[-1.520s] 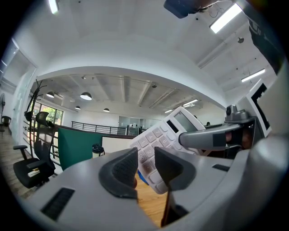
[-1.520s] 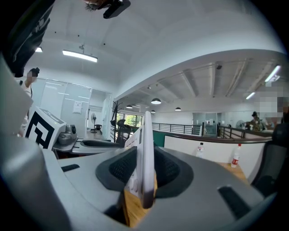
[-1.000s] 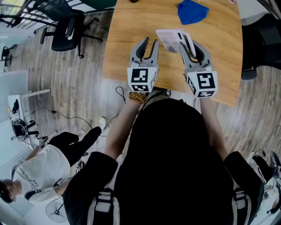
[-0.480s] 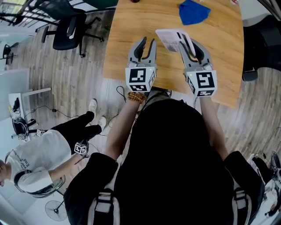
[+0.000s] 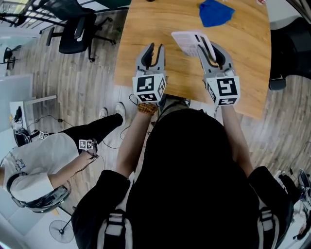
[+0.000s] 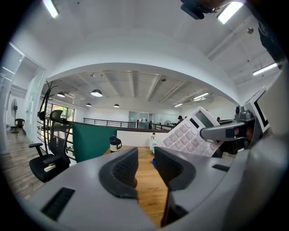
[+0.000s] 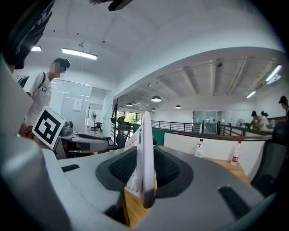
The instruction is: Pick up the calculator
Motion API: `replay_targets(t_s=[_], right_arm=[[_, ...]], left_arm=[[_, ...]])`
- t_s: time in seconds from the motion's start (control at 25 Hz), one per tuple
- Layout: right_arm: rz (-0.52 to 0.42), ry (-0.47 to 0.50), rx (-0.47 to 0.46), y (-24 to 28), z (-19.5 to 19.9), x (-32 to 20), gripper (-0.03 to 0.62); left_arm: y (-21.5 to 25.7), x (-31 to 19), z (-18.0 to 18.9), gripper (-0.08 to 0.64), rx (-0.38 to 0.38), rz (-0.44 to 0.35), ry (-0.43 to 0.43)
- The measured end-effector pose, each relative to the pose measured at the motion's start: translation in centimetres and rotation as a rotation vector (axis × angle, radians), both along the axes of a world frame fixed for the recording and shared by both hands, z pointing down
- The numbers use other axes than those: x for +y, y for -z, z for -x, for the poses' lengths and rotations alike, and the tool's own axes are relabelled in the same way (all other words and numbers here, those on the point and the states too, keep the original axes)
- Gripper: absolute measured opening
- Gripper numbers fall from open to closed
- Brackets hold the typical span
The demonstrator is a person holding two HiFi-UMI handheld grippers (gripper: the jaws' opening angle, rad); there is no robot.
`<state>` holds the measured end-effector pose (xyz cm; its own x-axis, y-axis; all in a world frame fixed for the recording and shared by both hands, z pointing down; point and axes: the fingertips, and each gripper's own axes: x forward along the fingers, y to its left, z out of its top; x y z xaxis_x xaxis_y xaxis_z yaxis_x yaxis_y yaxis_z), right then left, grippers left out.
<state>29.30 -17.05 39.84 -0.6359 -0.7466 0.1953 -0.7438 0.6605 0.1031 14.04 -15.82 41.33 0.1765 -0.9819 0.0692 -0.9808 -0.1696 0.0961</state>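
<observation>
The white calculator (image 5: pixel 187 40) is held above the wooden table (image 5: pixel 146 24) and stands on edge between the pads of my right gripper (image 5: pixel 210 47), which is shut on it. In the right gripper view the calculator (image 7: pixel 146 149) shows edge-on, pinched in the right gripper (image 7: pixel 144 169). My left gripper (image 5: pixel 155 48) hovers to the left of it, open, with nothing between its fingers. From the left gripper (image 6: pixel 145 164) the calculator's keypad (image 6: pixel 189 133) shows tilted at the right, apart from the jaws.
A blue cloth (image 5: pixel 214 13) lies at the table's far side. A black office chair (image 5: pixel 73 29) stands on the floor at left, and a person (image 5: pixel 43 165) moves past at lower left. Two bottles (image 7: pixel 235 153) and a dark cup (image 6: pixel 115 143) stand on far desks.
My left gripper has shifted left, away from the calculator. The right gripper and the calculator have stayed put. The person on the floor at lower left has walked along.
</observation>
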Motion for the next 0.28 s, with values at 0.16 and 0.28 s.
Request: replay_targets(t_s=[0.16,0.28], right_arm=[[0.013,0.006,0.002,-0.13,-0.12,-0.41,0.124],[0.017,0.007,0.007,-0.30,-0.40,-0.76,0.124]], left_arm=[[-0.30,-0.14,0.71,0.127,0.001,0.016,0.021],[-0.64,-0.28,0.99,0.127,0.004,0.028,0.030]])
